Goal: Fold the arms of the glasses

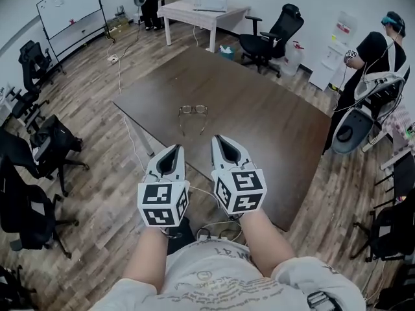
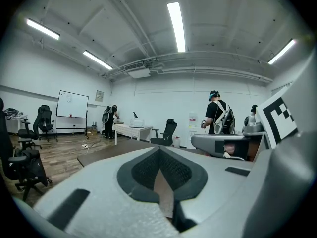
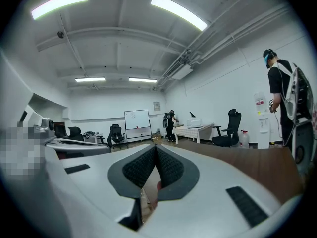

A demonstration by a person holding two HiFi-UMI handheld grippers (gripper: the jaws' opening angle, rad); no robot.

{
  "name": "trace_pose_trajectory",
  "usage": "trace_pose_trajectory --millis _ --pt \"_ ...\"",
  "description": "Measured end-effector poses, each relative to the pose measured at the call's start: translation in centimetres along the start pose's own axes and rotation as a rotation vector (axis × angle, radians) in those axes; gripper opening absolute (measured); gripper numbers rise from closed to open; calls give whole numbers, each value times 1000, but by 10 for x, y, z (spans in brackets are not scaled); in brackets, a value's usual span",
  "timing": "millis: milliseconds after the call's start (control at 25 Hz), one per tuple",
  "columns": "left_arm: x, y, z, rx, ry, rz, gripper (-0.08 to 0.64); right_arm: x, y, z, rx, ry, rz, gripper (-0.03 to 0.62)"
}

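A pair of thin-framed glasses lies on the dark brown table, its two arms unfolded and pointing toward me. Both grippers hover side by side at the table's near corner, short of the glasses and apart from them. My left gripper is shut with nothing in it, and its jaws meet at the tip in the left gripper view. My right gripper is also shut and empty, with its jaws closed in the right gripper view. The glasses do not show in either gripper view.
Black office chairs crowd the floor at left. A white desk and a whiteboard stand at the back. A person with equipment stands beyond the table's right side. A cable runs across the floor by the table's left edge.
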State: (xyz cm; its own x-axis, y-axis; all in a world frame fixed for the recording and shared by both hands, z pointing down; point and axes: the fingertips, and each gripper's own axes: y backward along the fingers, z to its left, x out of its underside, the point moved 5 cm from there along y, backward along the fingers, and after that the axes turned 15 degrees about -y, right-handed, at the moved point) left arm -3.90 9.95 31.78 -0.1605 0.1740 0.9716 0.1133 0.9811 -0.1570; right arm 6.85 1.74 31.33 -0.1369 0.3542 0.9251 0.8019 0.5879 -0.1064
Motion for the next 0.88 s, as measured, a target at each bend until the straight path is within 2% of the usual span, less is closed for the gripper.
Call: trace_pose_trajectory --millis 280,600,880 --pt "6 -65 48 52 -8 6 12 -6 -72 -13 77 -12 -19 14" --pt "11 -150 117 156 -24 6 12 -11 -168 -32 184 -99 -5 14" --pt "21 -223 170 260 -4 17 12 -10 -242 -39 284 -114 6 14"
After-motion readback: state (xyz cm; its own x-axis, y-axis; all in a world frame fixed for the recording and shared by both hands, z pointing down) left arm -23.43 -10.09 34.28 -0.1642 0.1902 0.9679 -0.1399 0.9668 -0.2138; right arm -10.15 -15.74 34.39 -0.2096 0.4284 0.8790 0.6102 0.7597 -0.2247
